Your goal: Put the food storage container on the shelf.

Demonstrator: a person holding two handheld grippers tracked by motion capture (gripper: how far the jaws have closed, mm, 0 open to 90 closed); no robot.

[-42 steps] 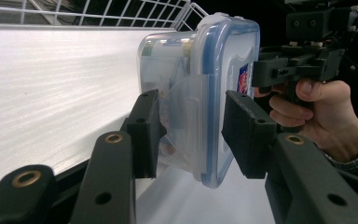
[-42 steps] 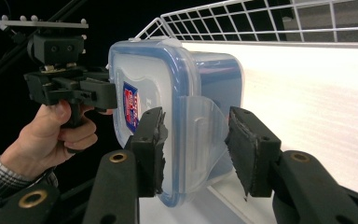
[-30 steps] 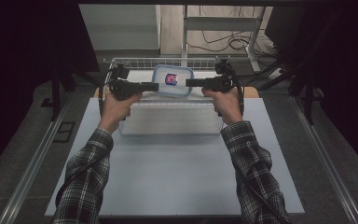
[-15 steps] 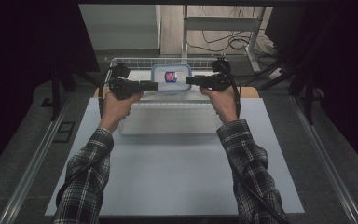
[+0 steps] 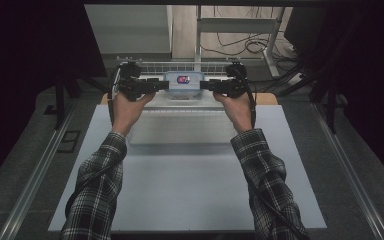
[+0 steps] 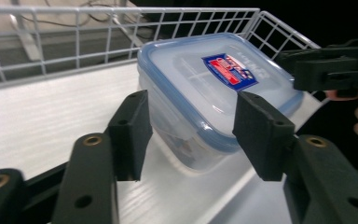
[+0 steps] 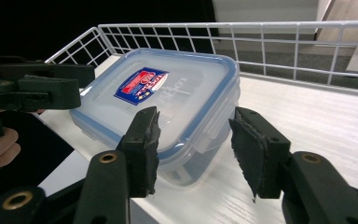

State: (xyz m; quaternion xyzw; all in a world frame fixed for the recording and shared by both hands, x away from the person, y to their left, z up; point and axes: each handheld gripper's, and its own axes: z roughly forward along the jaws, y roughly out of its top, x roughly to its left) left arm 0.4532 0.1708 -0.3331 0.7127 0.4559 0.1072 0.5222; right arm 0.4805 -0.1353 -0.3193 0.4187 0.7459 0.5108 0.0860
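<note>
Dark surroundings closed in on both sides of the pale table (image 5: 190,200), and from the high view I saw cables on the floor beyond it at about 1 o'clock. At 12 o'clock on the table sat a white wire basket (image 5: 152,66) with a white floor, and its mesh wall ran behind and beside the work, hemming in the far side. A long clear bin (image 5: 180,131) lay on the table just in front of the basket, between my two forearms in their plaid sleeves (image 5: 100,185). Inside the basket stood the clear plastic container (image 5: 184,86), its blue-rimmed lid (image 6: 214,79) snapped on, with a red and blue label (image 6: 229,71) on top. I had the left gripper (image 5: 156,85) at the container's 9 o'clock side and the right gripper (image 5: 211,85) at its 3 o'clock side, facing each other across it. In the left gripper view the jaws had just been opening; they stood apart with the container's near corner between them, the right-hand pad (image 6: 256,130) just beside the lid's rim, the other pad clear of the wall, and I could not see either pressing. The other gripper and a hand showed at 3 o'clock in that view. In the right gripper view the jaws stood partly apart around a corner with a lid clasp, both worn pads (image 7: 145,149) near the wall, and I could not tell whether they touched it.
</note>
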